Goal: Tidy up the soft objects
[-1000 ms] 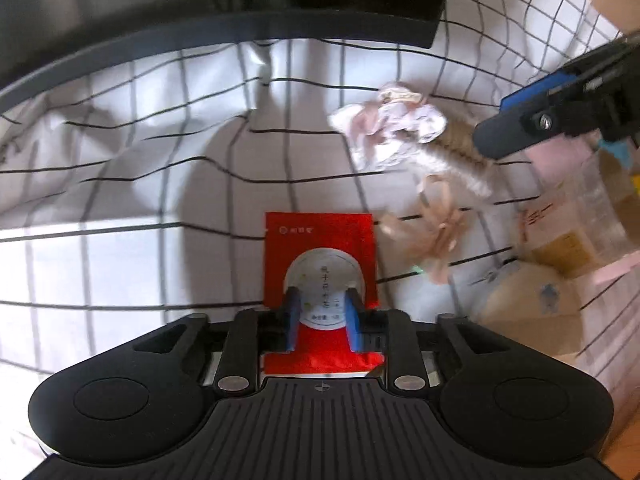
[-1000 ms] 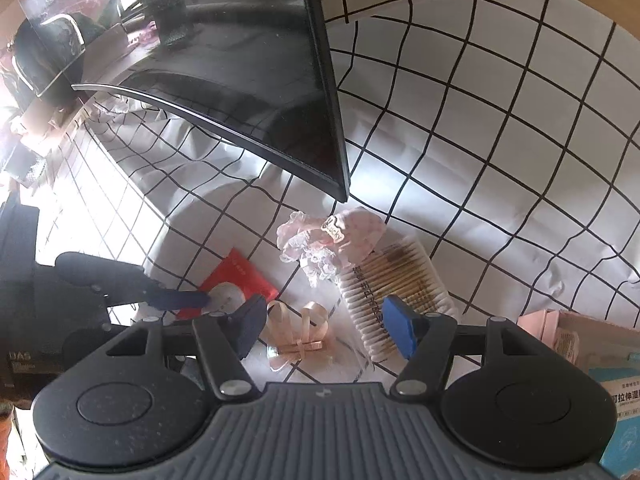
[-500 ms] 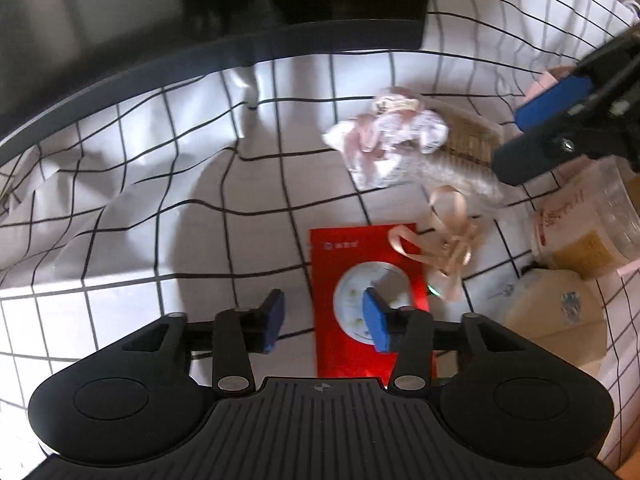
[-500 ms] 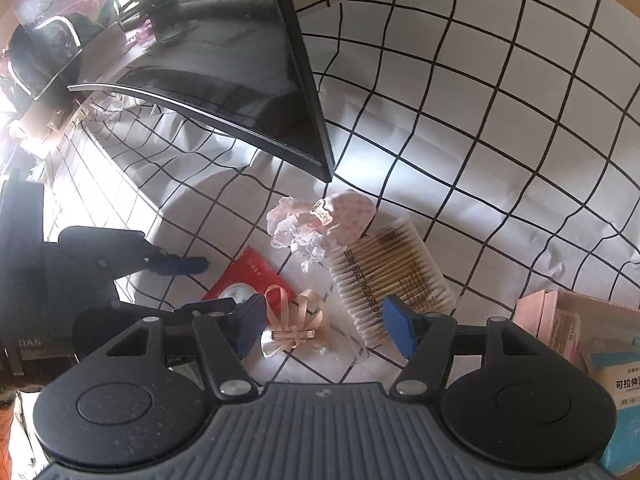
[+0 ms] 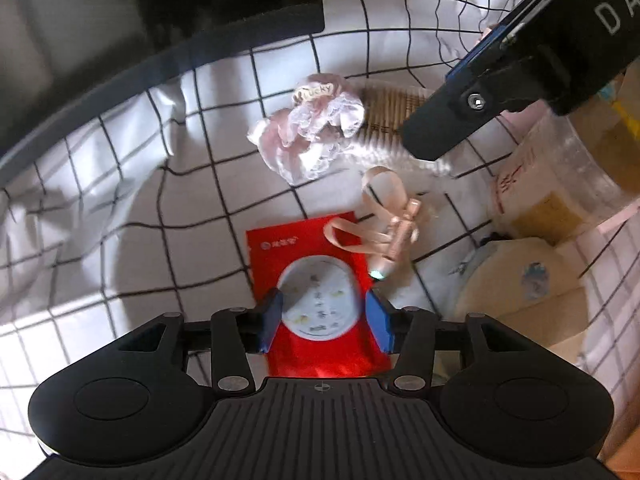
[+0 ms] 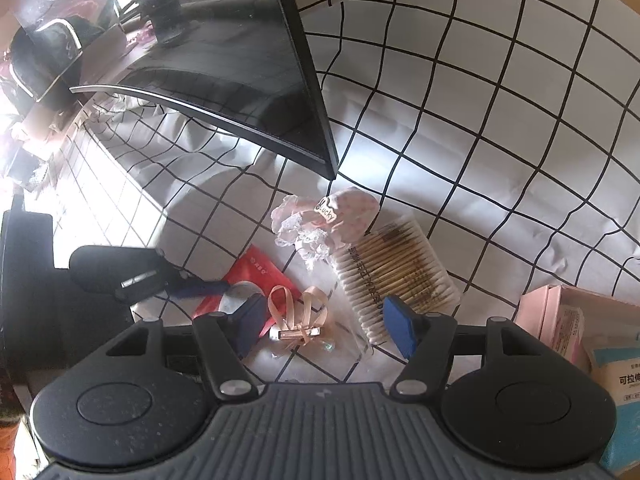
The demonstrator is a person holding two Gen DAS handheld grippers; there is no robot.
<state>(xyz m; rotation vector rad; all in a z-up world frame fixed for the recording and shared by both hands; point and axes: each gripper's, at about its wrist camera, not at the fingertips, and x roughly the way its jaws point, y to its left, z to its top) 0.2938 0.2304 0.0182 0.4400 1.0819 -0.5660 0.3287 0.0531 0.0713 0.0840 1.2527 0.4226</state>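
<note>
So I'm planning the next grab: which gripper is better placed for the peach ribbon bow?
Right. The right gripper is open with the ribbon bow between its fingers; the left gripper straddles the red packet.

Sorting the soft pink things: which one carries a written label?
The lacy pink scrunchie, tagged "Lucky", beside the cotton swab pack. The ribbon bow has none.
</note>
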